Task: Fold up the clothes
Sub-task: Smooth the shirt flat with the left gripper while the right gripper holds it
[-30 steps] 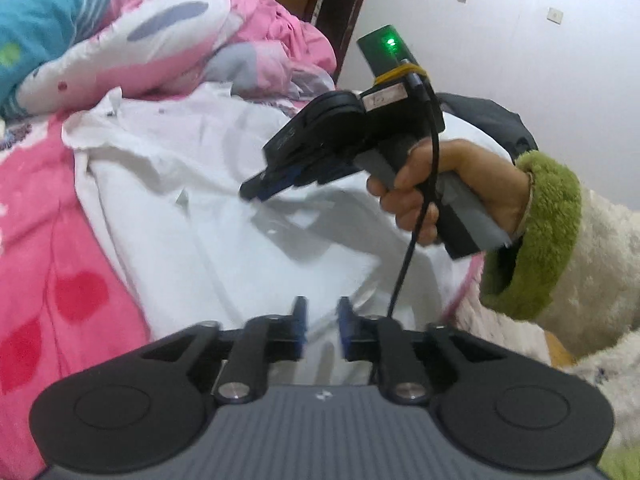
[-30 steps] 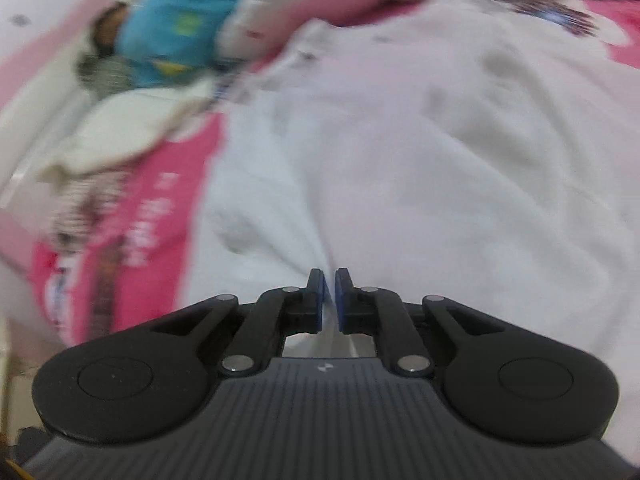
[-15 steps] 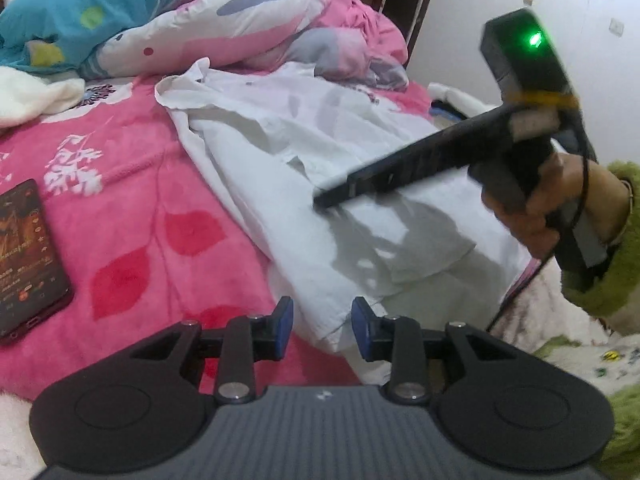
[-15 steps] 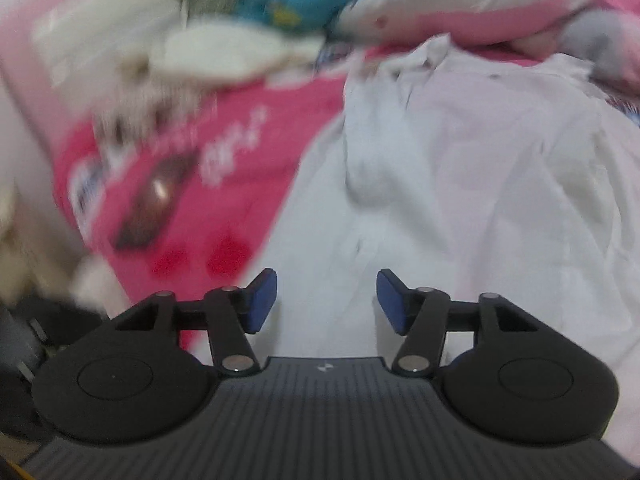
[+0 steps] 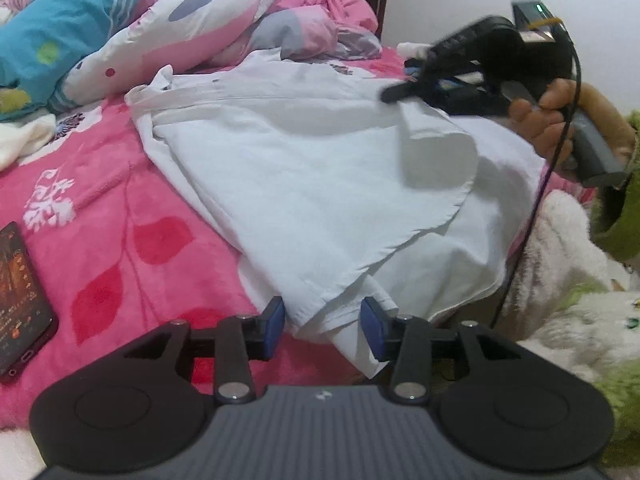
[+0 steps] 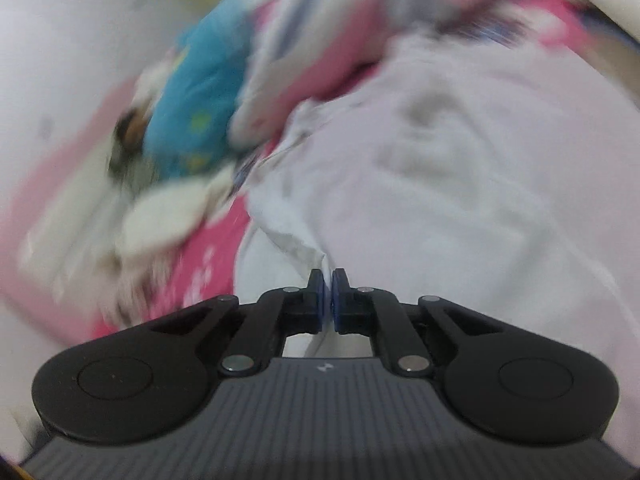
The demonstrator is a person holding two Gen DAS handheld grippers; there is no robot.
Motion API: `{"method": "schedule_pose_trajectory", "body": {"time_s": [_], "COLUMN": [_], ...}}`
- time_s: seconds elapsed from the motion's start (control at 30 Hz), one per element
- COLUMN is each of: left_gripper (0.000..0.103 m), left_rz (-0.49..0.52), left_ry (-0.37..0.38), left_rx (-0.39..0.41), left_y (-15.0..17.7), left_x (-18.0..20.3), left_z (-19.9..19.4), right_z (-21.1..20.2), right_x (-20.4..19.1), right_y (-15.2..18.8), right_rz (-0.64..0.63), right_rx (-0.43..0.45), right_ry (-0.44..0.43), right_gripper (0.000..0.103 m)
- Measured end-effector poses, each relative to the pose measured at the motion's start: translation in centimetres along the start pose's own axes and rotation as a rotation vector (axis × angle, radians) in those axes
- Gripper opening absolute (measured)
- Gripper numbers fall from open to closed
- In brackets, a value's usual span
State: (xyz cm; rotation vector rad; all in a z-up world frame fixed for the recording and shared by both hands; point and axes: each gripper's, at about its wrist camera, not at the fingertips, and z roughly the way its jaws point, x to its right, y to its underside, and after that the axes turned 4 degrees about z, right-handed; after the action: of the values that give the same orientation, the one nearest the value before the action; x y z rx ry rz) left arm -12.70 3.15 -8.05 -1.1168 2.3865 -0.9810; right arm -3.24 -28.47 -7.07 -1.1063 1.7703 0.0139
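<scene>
A white shirt [image 5: 304, 184] lies spread on the pink bed cover [image 5: 120, 216]. My left gripper [image 5: 322, 328] is open, its blue pads on either side of the shirt's near hem corner. My right gripper [image 6: 327, 300] is shut on a pinched fold of the white shirt [image 6: 460, 184]. In the left wrist view the right gripper [image 5: 404, 94] holds a flap of shirt lifted at the far right side. The right wrist view is blurred by motion.
A phone [image 5: 20, 300] lies on the cover at the left. A blue and pink pillow pile [image 5: 120, 32] and rumpled pink bedding [image 5: 320, 4] lie behind the shirt. A white fleece blanket [image 5: 568, 280] is at the right.
My right gripper has closed on a fold of the shirt and lifted it. My left gripper has opened wider and now straddles the near hem corner.
</scene>
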Motion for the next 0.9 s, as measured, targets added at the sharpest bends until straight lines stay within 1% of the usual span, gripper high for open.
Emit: {"method": "schedule_pose_trajectory", "body": {"time_s": [0.07, 0.17, 0.2, 0.23, 0.3, 0.4, 0.53, 0.6, 0.7, 0.77, 0.83, 0.9], "left_gripper": [0.043, 0.042, 0.033, 0.018, 0.004, 0.002, 0.002, 0.002, 0.002, 0.002, 0.002, 0.002], "left_rz": [0.004, -0.003, -0.016, -0.030, -0.060, -0.059, -0.049, -0.033, -0.011, -0.029, -0.047, -0.064], "left_ry": [-0.032, -0.064, -0.067, -0.068, -0.078, -0.119, -0.170, -0.178, -0.195, -0.199, -0.194, -0.190], "left_rx": [-0.004, -0.008, -0.010, -0.011, -0.008, 0.050, 0.119, 0.116, 0.081, 0.050, 0.047, 0.051], "left_y": [0.0, 0.0, -0.1, -0.1, -0.2, -0.5, -0.8, -0.5, 0.5, 1.3, 1.8, 2.2], "left_x": [0.2, 0.1, -0.1, -0.2, -0.6, -0.7, -0.8, -0.7, -0.4, -0.8, -1.2, -1.6], "left_z": [0.1, 0.1, 0.1, 0.1, -0.2, -2.5, -5.7, -6.7, -6.7, -6.4, -6.8, -7.3], "right_z": [-0.4, -0.3, -0.3, -0.3, -0.4, -1.1, -3.2, -4.2, -4.6, -4.1, -3.7, -3.8], "right_x": [2.4, 3.9, 4.3, 4.5, 4.8, 4.3, 3.8, 3.6, 3.9, 4.3, 4.3, 3.5], "right_y": [0.1, 0.9, 1.1, 1.3, 1.4, 1.2, 1.4, 1.8, 3.2, 4.4, 5.4, 5.9], "right_rz": [0.124, 0.212, 0.237, 0.251, 0.261, 0.265, 0.281, 0.290, 0.289, 0.299, 0.300, 0.254], "right_rx": [0.007, 0.008, 0.007, 0.004, -0.005, -0.012, -0.026, -0.037, -0.068, -0.111, -0.149, -0.155], "right_ry": [-0.016, -0.046, -0.056, -0.067, -0.088, -0.140, -0.214, -0.244, -0.236, -0.226, -0.232, -0.245], "right_gripper": [0.003, 0.003, 0.003, 0.003, 0.003, 0.003, 0.003, 0.003, 0.003, 0.003, 0.003, 0.003]}}
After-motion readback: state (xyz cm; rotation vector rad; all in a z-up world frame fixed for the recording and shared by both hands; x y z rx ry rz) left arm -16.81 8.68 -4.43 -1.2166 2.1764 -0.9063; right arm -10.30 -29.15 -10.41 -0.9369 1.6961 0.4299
